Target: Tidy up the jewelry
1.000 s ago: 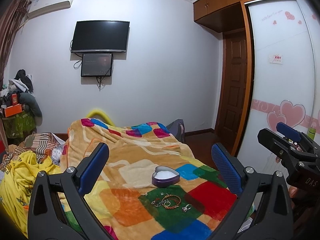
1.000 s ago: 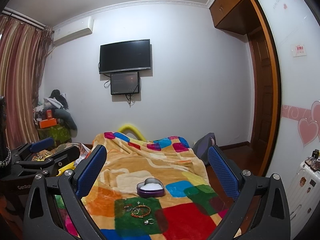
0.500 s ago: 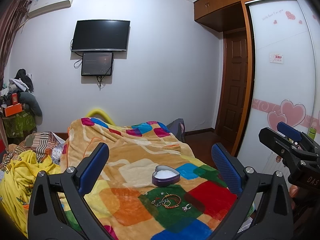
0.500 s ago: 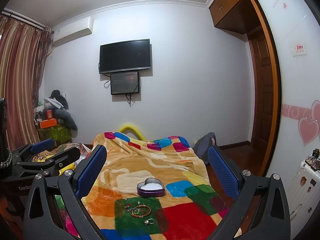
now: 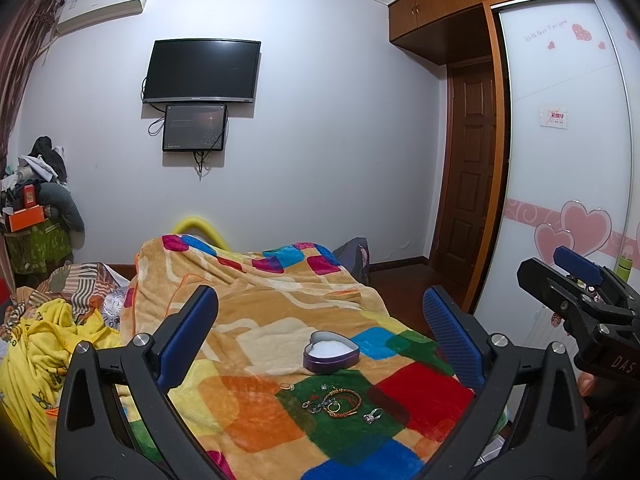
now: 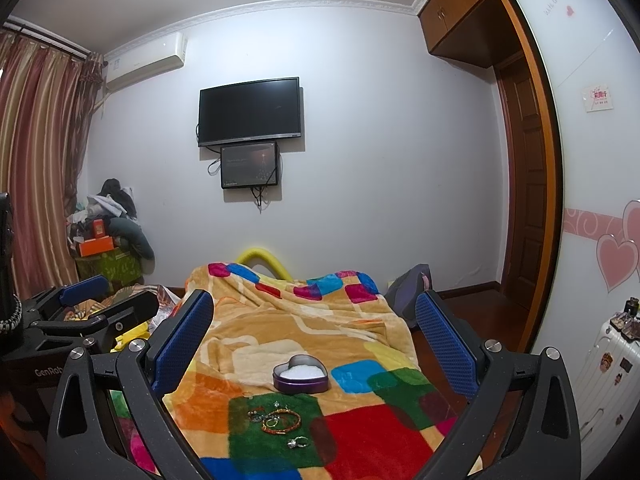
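A purple heart-shaped tin [image 5: 331, 353] with white lining sits open on a colourful blanket; it also shows in the right wrist view [image 6: 301, 373]. Just in front of it, on a green patch, lie an orange bracelet [image 5: 343, 397], a silver ring [image 5: 373, 415] and a few small pieces [image 5: 318, 404]; the same bracelet [image 6: 281, 421] and ring [image 6: 298, 443] show in the right wrist view. My left gripper [image 5: 320, 322] is open and empty, above and short of the jewelry. My right gripper [image 6: 316, 320] is open and empty too, held to the right of the left one.
The blanket [image 5: 256, 312] covers a raised surface. Yellow and striped cloth [image 5: 44, 332] is heaped at the left. A wardrobe with heart decals [image 5: 568, 184] and a brown door [image 5: 472, 176] stand at the right. A white suitcase [image 6: 604, 364] is at far right.
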`<state>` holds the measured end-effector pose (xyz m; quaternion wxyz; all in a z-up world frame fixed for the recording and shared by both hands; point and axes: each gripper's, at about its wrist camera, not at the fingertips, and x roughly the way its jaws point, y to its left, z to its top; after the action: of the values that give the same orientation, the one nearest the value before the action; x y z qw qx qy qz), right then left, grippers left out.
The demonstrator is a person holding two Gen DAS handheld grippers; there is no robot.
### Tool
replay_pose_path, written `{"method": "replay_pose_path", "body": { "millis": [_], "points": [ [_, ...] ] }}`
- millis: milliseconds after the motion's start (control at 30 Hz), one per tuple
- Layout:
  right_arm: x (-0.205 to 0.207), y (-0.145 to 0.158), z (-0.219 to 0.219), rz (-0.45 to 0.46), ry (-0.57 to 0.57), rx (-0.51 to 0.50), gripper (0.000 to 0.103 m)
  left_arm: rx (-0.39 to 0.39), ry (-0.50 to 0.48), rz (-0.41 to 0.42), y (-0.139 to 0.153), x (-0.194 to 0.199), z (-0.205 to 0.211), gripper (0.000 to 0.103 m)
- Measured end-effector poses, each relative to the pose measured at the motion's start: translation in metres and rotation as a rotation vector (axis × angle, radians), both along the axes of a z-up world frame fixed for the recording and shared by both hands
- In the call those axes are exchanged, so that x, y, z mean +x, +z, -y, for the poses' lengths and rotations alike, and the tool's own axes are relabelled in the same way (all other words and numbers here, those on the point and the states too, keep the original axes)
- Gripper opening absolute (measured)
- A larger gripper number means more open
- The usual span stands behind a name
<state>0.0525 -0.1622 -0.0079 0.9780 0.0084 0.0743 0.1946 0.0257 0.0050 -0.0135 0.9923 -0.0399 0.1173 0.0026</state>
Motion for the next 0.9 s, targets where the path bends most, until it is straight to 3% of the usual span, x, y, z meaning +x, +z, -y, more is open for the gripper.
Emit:
{"method": "replay_pose_path", "body": {
  "millis": [433,700,900],
  "points": [
    [0.015,-0.013,0.001,-0.054,-0.020,-0.029,0.101,-0.003,0.006,-0.051,-0.012,0.015,-0.005,0.103],
    [0.053,-0.063,-0.002,-0.206,-0.041,-0.147,0.101,-0.028,0.009,-0.253,-0.060,0.059,-0.020,0.102],
    [0.073,-0.097,-0.005,-0.341,0.001,-0.190,0.099,-0.011,-0.003,-0.415,-0.110,0.088,-0.025,0.090]
  ]
}}
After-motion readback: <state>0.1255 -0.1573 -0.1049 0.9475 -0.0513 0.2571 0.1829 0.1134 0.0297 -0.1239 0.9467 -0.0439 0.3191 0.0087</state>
